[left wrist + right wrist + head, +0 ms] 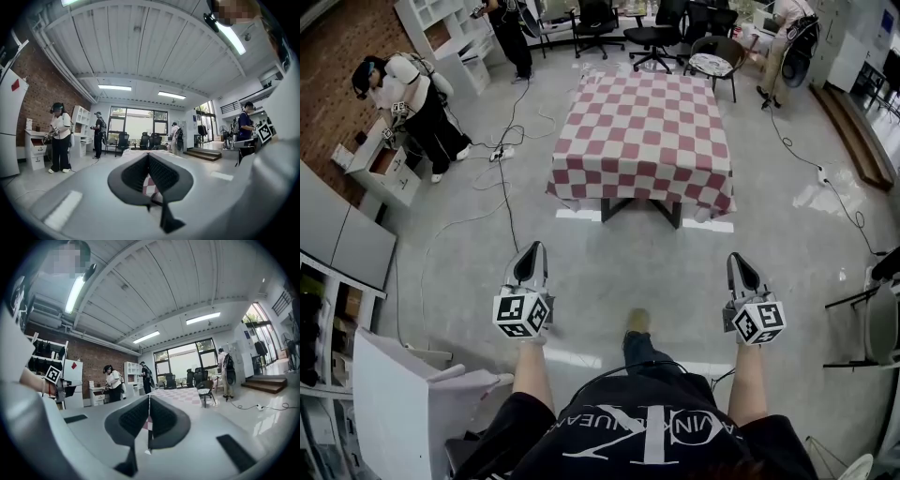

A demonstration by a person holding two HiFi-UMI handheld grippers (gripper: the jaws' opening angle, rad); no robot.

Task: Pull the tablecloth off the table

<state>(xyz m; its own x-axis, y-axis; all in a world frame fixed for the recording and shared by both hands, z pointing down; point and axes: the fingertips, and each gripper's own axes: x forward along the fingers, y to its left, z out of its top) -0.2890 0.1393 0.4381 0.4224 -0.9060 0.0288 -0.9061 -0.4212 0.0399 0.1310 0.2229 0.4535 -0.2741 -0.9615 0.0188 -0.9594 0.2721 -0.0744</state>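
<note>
The tablecloth (642, 131) is straight ahead of me: red-and-white checks, soft fabric covering the whole top of the table at the far middle of the room. Its edges hang in loose folds on the near side and both flanks. Under the near hem I can make out only the dark legs of the table (641, 212). Neither gripper is on the cloth. Both are well apart from it, out over the open floor (619, 267), which is grey, smooth and glossy with pale patches of light.

The left gripper (532, 247) is held out level, aimed toward the near left part of the cloth, with the forearm straight behind it. Its jaws are pressed together, black ribbed pads meeting in one seam, with nothing between them. The right gripper (736, 259) mirrors it on the right, level, jaws closed too and empty. Each has a white cube with black square markers at its wrist end, the left cube (522, 314) and the right cube (757, 322).

Further out, a black chair with a patterned seat (715, 58) stands just beyond the table's far right corner. On the left, a person (408, 98) bends over a low white cabinet (380, 169) by the brick wall (342, 42). A thin dark cable (502, 187) trails across the floor left of the table.
</note>
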